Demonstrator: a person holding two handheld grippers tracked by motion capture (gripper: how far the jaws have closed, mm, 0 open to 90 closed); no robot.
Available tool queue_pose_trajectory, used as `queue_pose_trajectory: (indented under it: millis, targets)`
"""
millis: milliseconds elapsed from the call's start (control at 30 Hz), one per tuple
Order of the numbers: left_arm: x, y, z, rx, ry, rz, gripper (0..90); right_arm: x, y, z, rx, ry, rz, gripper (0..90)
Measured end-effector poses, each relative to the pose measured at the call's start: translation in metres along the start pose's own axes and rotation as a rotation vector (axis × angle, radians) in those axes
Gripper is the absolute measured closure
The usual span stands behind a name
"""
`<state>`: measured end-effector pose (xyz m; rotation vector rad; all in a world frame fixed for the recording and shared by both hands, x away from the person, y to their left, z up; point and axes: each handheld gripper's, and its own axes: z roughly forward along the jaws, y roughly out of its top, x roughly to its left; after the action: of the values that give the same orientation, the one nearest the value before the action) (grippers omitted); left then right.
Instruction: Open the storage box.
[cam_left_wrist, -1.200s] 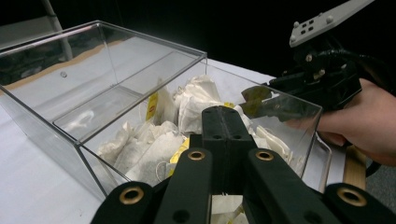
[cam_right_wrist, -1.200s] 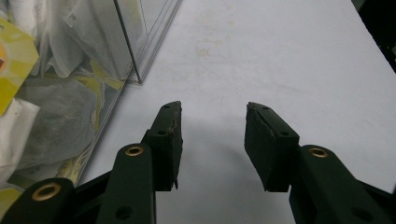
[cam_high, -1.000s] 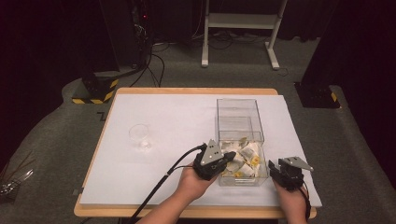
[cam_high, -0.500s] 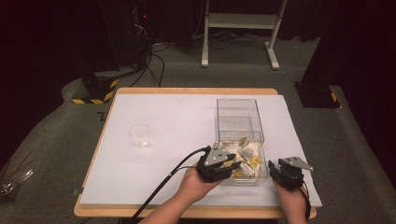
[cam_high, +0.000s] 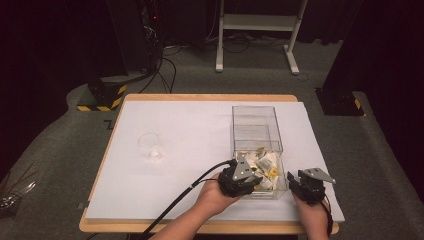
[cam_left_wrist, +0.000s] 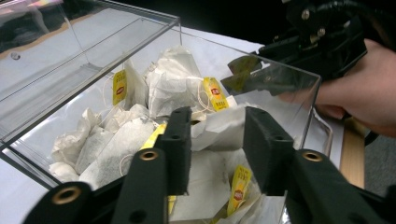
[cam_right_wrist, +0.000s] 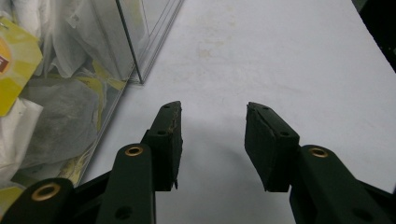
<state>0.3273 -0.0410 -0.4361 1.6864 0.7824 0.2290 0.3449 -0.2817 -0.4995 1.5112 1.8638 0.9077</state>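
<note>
We have advanced the left gripper (cam_high: 250, 178) from beside the clear box (cam_high: 254, 116) to over its near compartment, where the tea bags (cam_left_wrist: 173, 88) lie. Its jaws stand apart, straddling a white tea bag (cam_left_wrist: 215, 128) without clamping it; closing is the likely next step. The right gripper (cam_right_wrist: 212, 140) remains parked on the table (cam_right_wrist: 289, 60) beside the box, jaws apart and empty.
</note>
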Motion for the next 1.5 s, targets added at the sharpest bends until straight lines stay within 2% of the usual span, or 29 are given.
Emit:
queue_pose_trajectory:
  millis: [200,300,500,833,1000,1167,1333,1500]
  targets:
    - [0.001,-0.003,0.001,0.012,-0.004,0.022,84.0,0.0,0.0,0.0,0.003,-0.002,-0.006,56.5]
    - [0.001,-0.003,0.0,0.014,-0.005,0.033,89.5,0.0,0.0,0.0,0.003,-0.002,-0.005,56.5]
    - [0.001,-0.002,-0.002,0.0,-0.009,0.035,90.0,0.0,0.0,0.0,0.002,-0.002,-0.003,56.5]
    - [0.006,0.004,-0.011,-0.075,-0.009,0.008,90.0,0.0,0.0,0.0,-0.001,-0.002,0.001,56.5]
    - [0.012,0.008,-0.019,-0.126,-0.008,-0.021,90.0,0.0,0.0,0.0,0.001,-0.004,-0.001,56.5]
    - [0.017,0.009,-0.025,-0.155,-0.012,-0.037,90.0,0.0,0.0,0.0,0.002,-0.004,-0.006,56.5]
    - [0.024,0.012,-0.037,-0.214,-0.022,-0.061,90.0,0.001,0.0,0.0,0.004,-0.006,-0.005,56.5]
    - [0.027,0.017,-0.043,-0.238,-0.032,-0.093,90.0,0.001,0.0,0.0,0.002,-0.006,-0.01,56.5]
